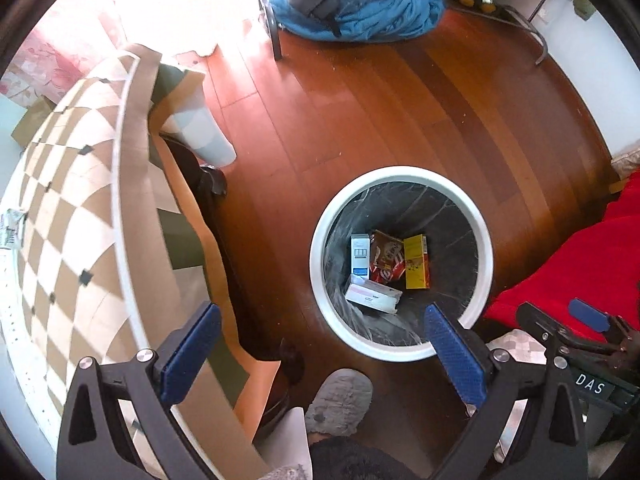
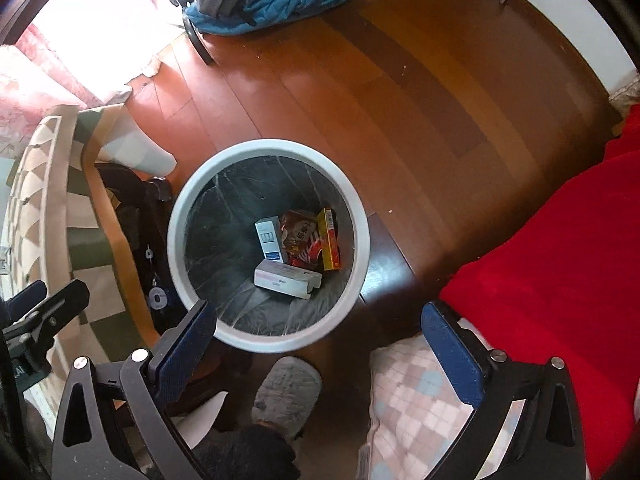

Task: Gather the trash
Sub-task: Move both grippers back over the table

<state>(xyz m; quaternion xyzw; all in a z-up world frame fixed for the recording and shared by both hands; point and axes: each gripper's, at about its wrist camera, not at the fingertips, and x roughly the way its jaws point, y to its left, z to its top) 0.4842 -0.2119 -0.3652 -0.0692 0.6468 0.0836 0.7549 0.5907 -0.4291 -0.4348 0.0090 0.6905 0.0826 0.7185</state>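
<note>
My left gripper [image 1: 320,344] and right gripper [image 2: 318,334] both hang spread wide and empty above the trash bin [image 2: 192,184], since the boxes [image 2: 287,279] and wrapper [image 2: 302,240] already lie at its bottom, liner catching them.

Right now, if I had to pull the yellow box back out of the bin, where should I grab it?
Grip the yellow box across its narrow faces near the top end, coming straight down; it leans against the bin wall beside the red wrapper.
</note>
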